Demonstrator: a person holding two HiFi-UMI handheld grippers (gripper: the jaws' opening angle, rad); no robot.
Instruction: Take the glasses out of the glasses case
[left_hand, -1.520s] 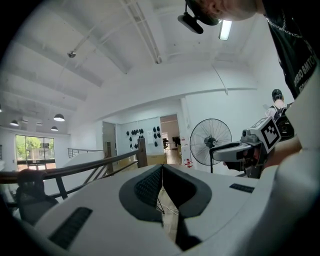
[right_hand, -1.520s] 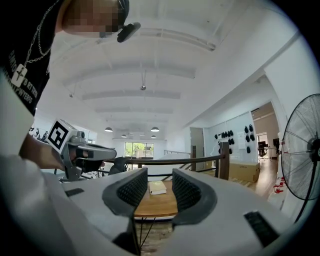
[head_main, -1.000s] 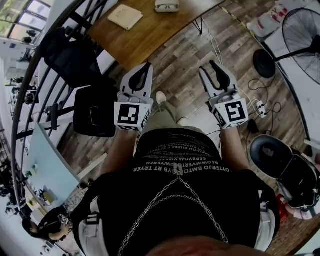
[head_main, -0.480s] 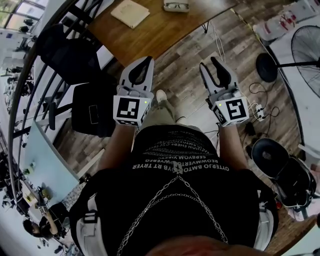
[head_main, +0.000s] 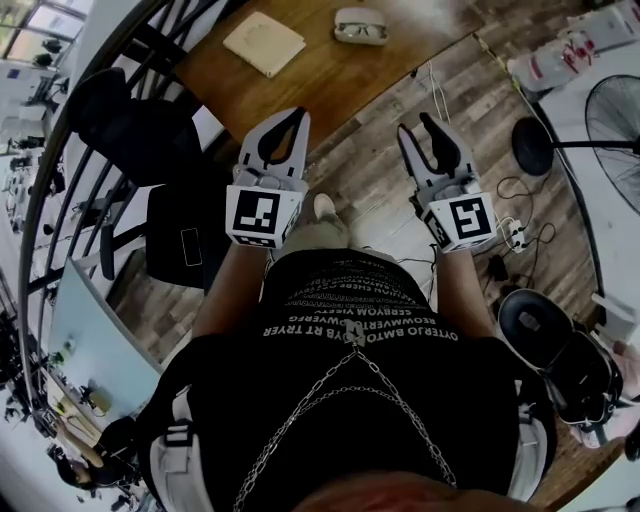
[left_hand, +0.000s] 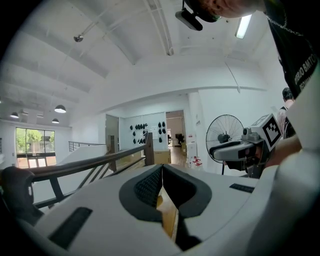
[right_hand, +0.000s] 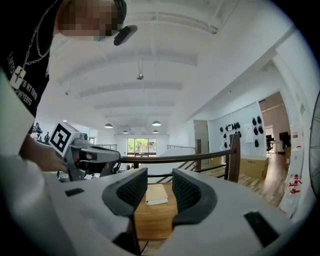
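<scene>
A brown wooden table (head_main: 330, 75) is seen beyond the plank floor, well ahead of both grippers. A black office chair (head_main: 130, 115) is placed at its left, and a black standing fan (head_main: 575, 144) well off to the right. The left gripper (head_main: 296, 116) is held in the air, its jaws met at the tips with nothing between them. The right gripper (head_main: 418, 132) is held beside it, jaws apart and empty. A beige rectangular pad (head_main: 264, 43) is laid on the table. The small white oval glasses case (head_main: 360, 27) is set near the pad, open, with dark glasses seen inside, touched by neither gripper.
</scene>
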